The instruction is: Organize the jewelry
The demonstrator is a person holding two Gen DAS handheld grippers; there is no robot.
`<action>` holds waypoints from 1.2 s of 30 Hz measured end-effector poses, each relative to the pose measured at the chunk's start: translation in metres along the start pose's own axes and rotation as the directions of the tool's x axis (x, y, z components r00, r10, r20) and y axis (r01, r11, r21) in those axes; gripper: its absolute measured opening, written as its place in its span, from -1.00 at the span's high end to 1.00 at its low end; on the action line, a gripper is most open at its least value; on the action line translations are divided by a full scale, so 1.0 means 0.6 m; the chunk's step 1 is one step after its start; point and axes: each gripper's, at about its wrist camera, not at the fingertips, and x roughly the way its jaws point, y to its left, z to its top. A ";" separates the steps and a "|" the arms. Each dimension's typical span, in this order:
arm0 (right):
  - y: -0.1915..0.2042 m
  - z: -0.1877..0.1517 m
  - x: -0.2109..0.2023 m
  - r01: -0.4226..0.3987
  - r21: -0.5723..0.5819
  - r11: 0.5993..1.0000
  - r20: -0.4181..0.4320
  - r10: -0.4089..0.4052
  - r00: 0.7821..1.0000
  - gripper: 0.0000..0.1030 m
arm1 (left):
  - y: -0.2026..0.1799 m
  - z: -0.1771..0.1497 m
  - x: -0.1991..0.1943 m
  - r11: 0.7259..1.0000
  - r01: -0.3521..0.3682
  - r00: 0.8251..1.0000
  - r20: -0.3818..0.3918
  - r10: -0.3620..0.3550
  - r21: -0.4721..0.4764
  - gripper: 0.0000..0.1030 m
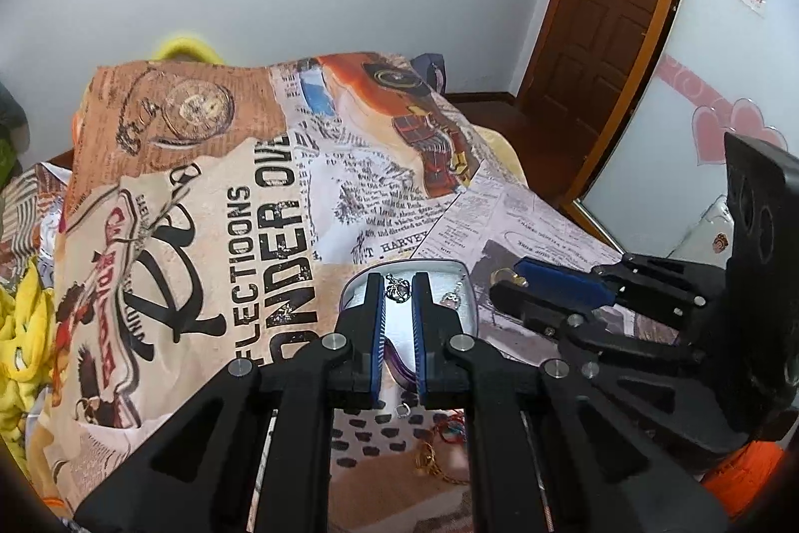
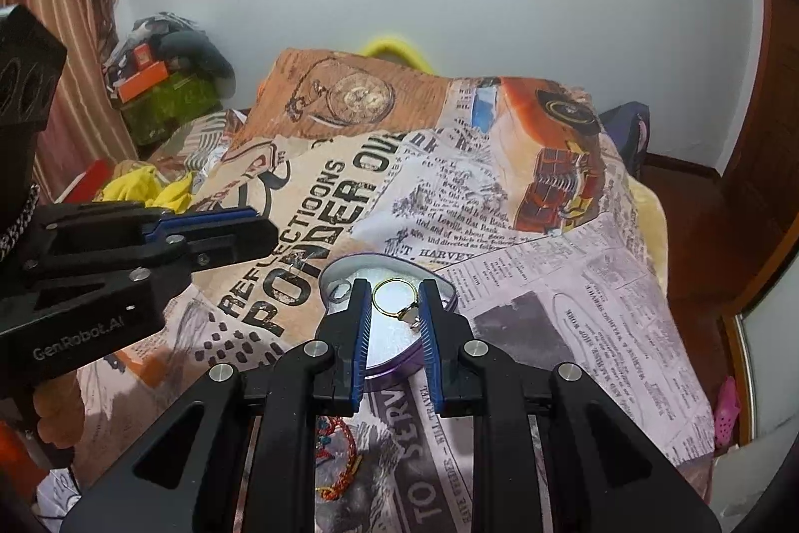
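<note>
A purple heart-shaped tin (image 1: pixel 452 283) (image 2: pixel 394 365) with a silvery inside lies on the printed bedspread. My left gripper (image 1: pixel 398 289) is shut on a small silver charm piece (image 1: pixel 398 290), held above the tin. My right gripper (image 2: pixel 394 298) is shut on a gold hoop ring with a small charm (image 2: pixel 394 297), held over the tin. Another silver piece (image 1: pixel 451 298) lies inside the tin. A silver ring (image 2: pixel 339 290) lies at the tin's left inner edge. The right gripper shows in the left wrist view (image 1: pixel 514 283), and the left gripper shows in the right wrist view (image 2: pixel 259 228).
Loose jewelry lies on the bedspread in front of the tin: a gold chain (image 1: pixel 429 463), a small silver ring (image 1: pixel 402 409) and a red beaded bracelet (image 2: pixel 339 458). Yellow cloth (image 1: pixel 20 333) is at the left. A mirrored wardrobe (image 1: pixel 699 123) and brown door (image 1: pixel 599 8) stand to the right.
</note>
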 end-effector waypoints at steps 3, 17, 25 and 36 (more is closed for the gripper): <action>-0.002 -0.003 0.024 -0.019 0.003 1.000 -0.035 0.019 0.999 0.67 | 0.007 0.001 0.022 1.000 0.011 1.000 -0.029 -0.011 0.000 0.83; -0.002 -0.018 0.072 -0.046 0.002 0.999 -0.129 0.046 0.991 0.67 | 0.010 -0.003 0.089 1.000 0.029 0.992 -0.122 -0.028 0.002 0.83; 0.004 -0.016 0.081 -0.054 -0.019 0.998 -0.147 0.051 0.988 0.67 | 0.007 -0.003 0.097 0.999 0.043 0.989 -0.139 -0.042 0.004 0.84; 0.009 -0.016 0.088 -0.068 -0.023 0.997 -0.170 0.063 0.984 0.66 | 0.009 0.000 0.077 0.999 0.039 0.993 -0.113 -0.039 -0.004 0.83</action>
